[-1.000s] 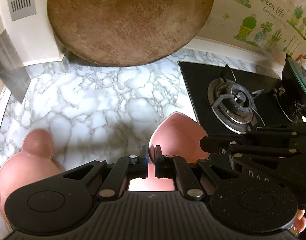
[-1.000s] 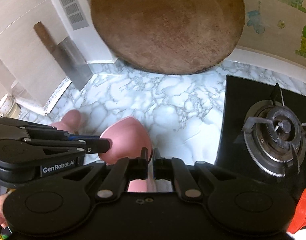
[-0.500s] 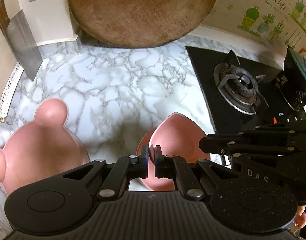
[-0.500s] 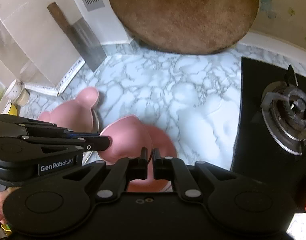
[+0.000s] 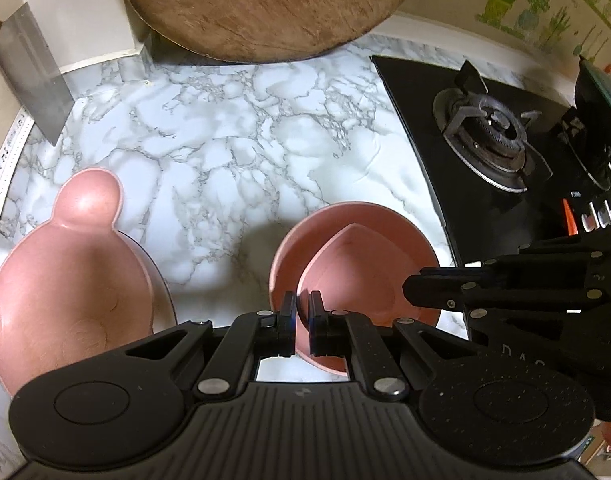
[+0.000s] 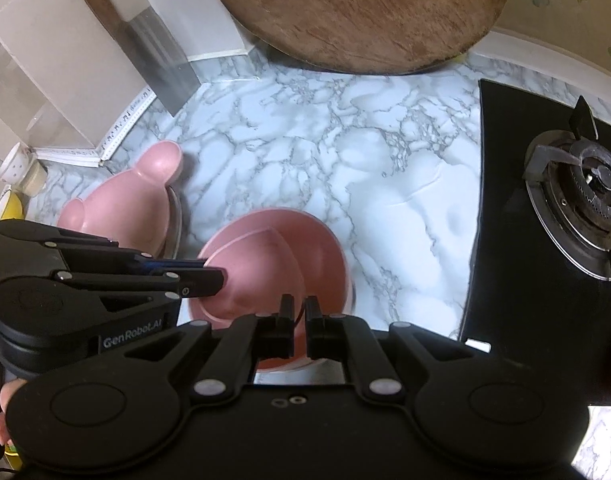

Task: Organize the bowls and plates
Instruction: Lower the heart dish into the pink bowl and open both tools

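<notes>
Left gripper (image 5: 301,322) jaws pinch the near-left rim of a pink heart-shaped dish (image 5: 357,280); right gripper (image 6: 299,326) jaws pinch the same dish (image 6: 261,276) on its near-right rim, so both hold it together. Dish sits just ahead of both jaw pairs, tilted, over a round pink bowl (image 5: 389,224) that stands on the marble table (image 5: 225,140); cannot tell if the dish touches the bowl. In the left wrist view the right gripper (image 5: 421,288) comes in from the right side of the jaws, tips at the dish edge. In the right wrist view the left gripper (image 6: 209,280) comes in from the left of the jaws, tips on the dish rim. Pink bear-shaped plate (image 5: 61,280) lies left of the left jaws, well apart from the bowl, on something metal whose edge just shows. Far ahead of the jaws a round wooden cutting board (image 5: 265,4) leans at the wall; a cleaver (image 6: 161,60) leans ahead-left. Black gas stove (image 6: 577,200) with burner sits to the right of the jaws.
</notes>
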